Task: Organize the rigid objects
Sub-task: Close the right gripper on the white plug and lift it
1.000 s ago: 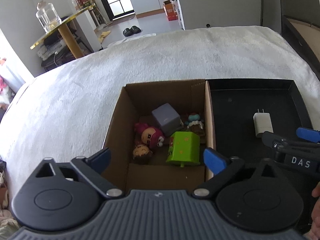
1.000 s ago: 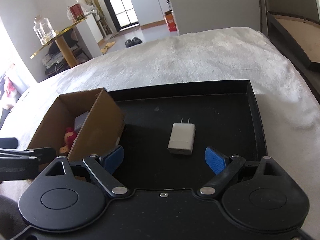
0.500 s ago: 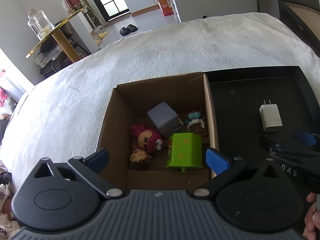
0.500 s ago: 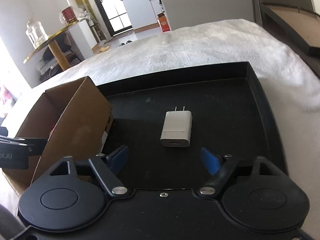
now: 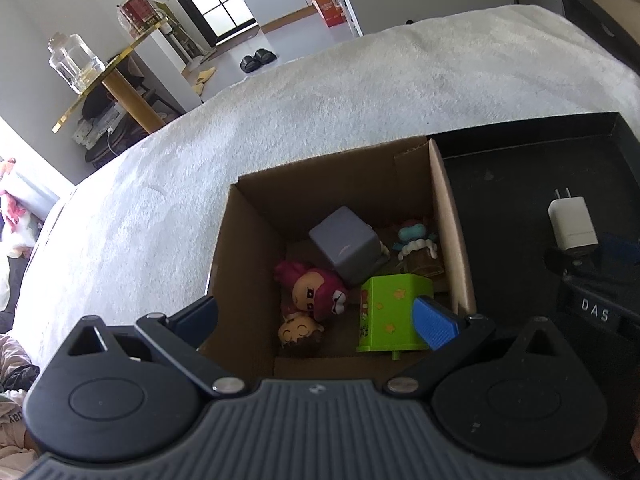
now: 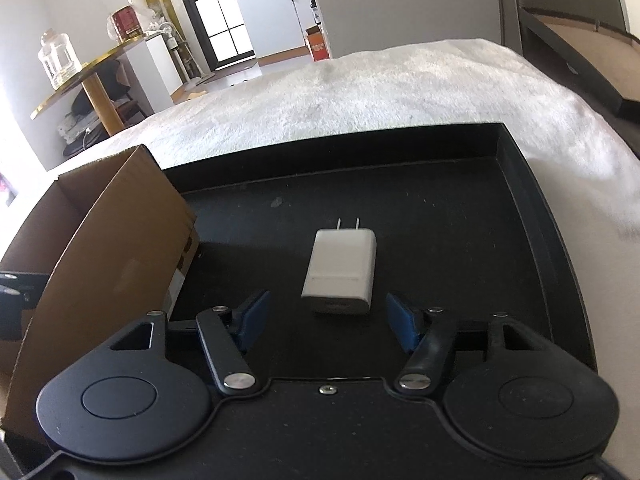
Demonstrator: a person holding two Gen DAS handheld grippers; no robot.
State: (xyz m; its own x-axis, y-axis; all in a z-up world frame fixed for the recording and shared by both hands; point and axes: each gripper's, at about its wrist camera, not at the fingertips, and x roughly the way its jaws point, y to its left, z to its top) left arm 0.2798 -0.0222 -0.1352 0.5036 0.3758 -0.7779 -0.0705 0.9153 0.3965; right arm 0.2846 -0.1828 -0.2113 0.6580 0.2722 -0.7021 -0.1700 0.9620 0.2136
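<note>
Both grippers sit lower and closer to their targets than a second ago: the white charger [image 6: 340,272] now fills more of the right wrist view and the box contents loom larger in the left one. At the bottom centre of the right wrist view, the right gripper [image 6: 326,320] has its blue pads narrowing inward, jaws closing, with the near end of the charger between them but neither pad touching it yet. That charger lies flat in the middle of the black tray [image 6: 536,216], prongs pointing toward the top of the frame. Just left of the tray stands the cardboard box [image 6: 104,240], its side wall against the tray's left edge. In the left wrist view, the left gripper [image 5: 316,318] hangs over the box's near edge with its jaws spread wide and nothing between the pads; its right pad overlaps the green block [image 5: 390,312] in the picture, though I cannot tell whether it touches. Inside the cardboard box [image 5: 256,248], from lower centre upward, lie a small brown-haired figure head [image 5: 298,330], a magenta-hooded figure [image 5: 316,290], a grey cube [image 5: 346,246] and a teal-and-white figure [image 5: 418,244] against the right wall. Box and tray both rest on a white fluffy blanket [image 5: 320,120]. At the upper left of the frame a glass jar [image 5: 74,62] stands on a gold-edged table [image 5: 116,76].
</note>
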